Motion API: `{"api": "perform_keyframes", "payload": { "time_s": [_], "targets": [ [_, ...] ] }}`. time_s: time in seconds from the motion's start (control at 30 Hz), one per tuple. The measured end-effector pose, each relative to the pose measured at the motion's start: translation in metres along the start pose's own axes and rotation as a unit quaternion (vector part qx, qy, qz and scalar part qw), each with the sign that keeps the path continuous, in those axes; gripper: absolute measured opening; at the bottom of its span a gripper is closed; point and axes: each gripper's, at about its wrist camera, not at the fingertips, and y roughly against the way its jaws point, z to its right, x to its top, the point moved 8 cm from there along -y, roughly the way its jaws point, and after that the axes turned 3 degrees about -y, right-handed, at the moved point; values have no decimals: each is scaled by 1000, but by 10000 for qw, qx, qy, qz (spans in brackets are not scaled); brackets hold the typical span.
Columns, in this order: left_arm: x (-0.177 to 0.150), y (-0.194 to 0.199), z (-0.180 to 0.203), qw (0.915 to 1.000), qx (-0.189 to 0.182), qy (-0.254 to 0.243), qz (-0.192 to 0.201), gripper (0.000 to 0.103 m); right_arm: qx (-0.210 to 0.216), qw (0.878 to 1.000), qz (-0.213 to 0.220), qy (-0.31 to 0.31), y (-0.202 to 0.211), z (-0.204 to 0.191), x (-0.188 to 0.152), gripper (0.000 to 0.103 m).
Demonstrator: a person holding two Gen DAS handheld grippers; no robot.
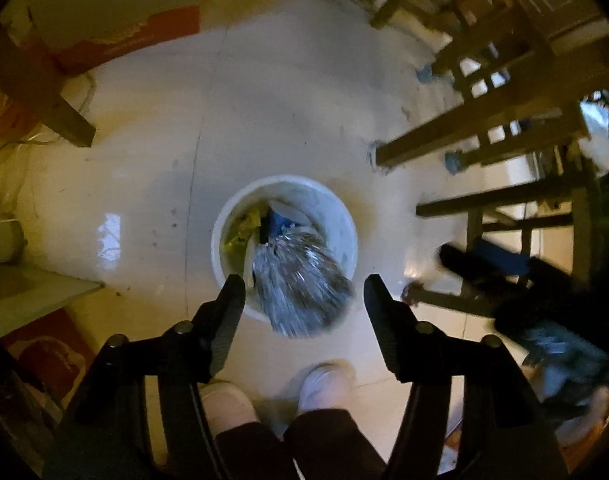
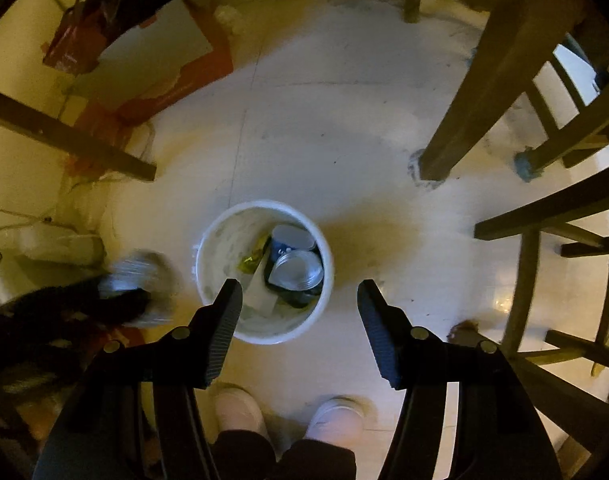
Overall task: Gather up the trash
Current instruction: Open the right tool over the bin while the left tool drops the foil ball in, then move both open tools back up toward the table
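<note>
A white bucket (image 1: 344,216) stands on the pale floor and holds trash: a yellow wrapper (image 1: 248,224), a blue can and foil pieces. My left gripper (image 1: 304,296) is open above it. A crumpled silver foil piece (image 1: 300,284), blurred, is between and just beyond its fingertips, over the bucket's near rim, held by neither finger. My right gripper (image 2: 298,300) is open and empty above the same bucket (image 2: 220,240), where a round foil cup (image 2: 298,270) and yellow wrapper (image 2: 252,258) lie. The silver foil (image 2: 144,280) and left gripper show blurred at the left of the right wrist view.
Wooden chair and table legs (image 1: 464,140) stand at the right, and another leg (image 1: 36,92) at the left. Red and white cardboard (image 2: 152,52) lies at the back left. My white shoes (image 2: 288,416) are at the bottom. White bags (image 2: 56,240) sit on the left.
</note>
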Motion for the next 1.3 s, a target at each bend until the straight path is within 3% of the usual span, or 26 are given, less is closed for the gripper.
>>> {"api": "perform_keyframes", "payload": {
  "time_s": [0.2, 0.5, 0.77, 1.0, 1.3],
  "targets": [
    [-8, 9, 8, 9997, 116, -96, -215, 61, -12, 9997, 216, 110, 30, -10, 7, 56],
    [-4, 98, 25, 9984, 441, -340, 96, 61, 77, 9992, 347, 167, 100, -35, 8, 56],
    [16, 233, 52, 9953, 435, -310, 809, 61, 19, 9970, 741, 205, 203, -59, 18, 56],
    [17, 357, 71, 9879, 574, -341, 1401, 61, 176, 9894, 1442, 13, 315, -87, 30, 56],
    [18, 515, 99, 9656, 337, -639, 2499, 61, 415, 9691, 2430, 130, 455, -142, 37, 56]
  ]
}}
